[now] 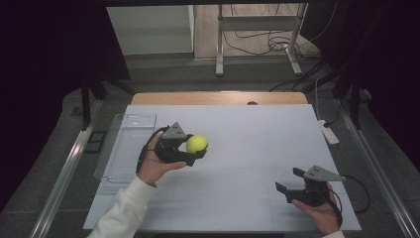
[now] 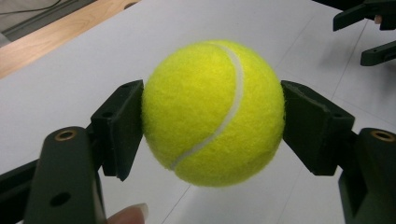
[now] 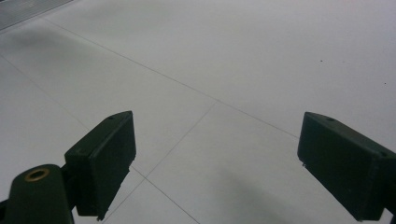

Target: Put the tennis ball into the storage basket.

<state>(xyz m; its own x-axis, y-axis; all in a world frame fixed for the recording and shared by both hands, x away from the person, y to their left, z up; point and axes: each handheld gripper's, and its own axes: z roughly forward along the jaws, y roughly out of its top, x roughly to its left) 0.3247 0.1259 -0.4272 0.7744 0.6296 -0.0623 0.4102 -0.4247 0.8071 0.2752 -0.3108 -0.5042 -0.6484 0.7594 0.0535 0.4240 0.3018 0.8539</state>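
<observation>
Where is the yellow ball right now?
In the high view the tennis ball sits left of centre, clamped in the left gripper, beside the clear tray.

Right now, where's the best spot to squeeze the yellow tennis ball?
Across its fat middle, one pad on each side, coming in level. The tennis ball is round, so it slips off anywhere narrower. The left hand-held gripper does just that: its pads press on opposite sides at the ball's widest part.

Lab, black curtains [image 1: 44,59], floor cables [image 1: 257,42], white table [image 1: 247,129]
</observation>
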